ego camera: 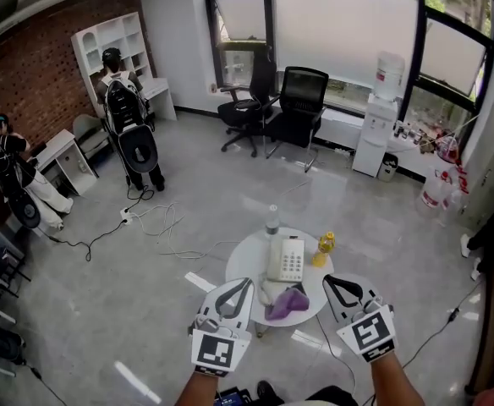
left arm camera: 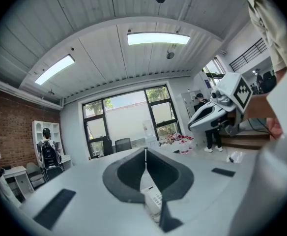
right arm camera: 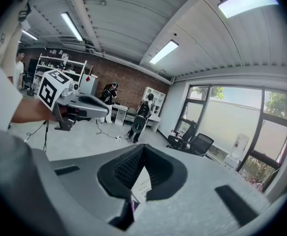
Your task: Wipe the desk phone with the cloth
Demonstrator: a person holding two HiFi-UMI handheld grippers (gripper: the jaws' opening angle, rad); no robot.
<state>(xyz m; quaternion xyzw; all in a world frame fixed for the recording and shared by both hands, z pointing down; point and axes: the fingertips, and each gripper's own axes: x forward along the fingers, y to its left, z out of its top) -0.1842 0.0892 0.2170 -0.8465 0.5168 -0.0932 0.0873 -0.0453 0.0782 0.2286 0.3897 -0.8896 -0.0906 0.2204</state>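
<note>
A small round tabletop (ego camera: 245,265) stands on a grey floor, and the phone (ego camera: 287,259) lies about at its middle, white, with its keypad up. Just on the near side of the phone lies the purple cloth (ego camera: 288,301), crumpled and touching or almost touching the phone's near edge; nothing holds it. A clear bottle (ego camera: 271,221) stands at the far rim and a yellow bottle (ego camera: 324,245) just right of the phone. The left tongs (left arm camera: 145,154) are pressed together with nothing between them; in the head view they sit at the tabletop's near left edge, and in their own view the phone's keypad shows just below the closed tips. The right tongs (right arm camera: 143,149) are likewise pressed together and empty, at the near right edge, with a bit of the phone and a sliver of purple showing under their tips. Neither pair touches the cloth or the phone. Farther off stand two office chairs (ego camera: 302,100) by the window, a water dispenser (ego camera: 382,117), and two people (ego camera: 124,108) near the brick wall
</note>
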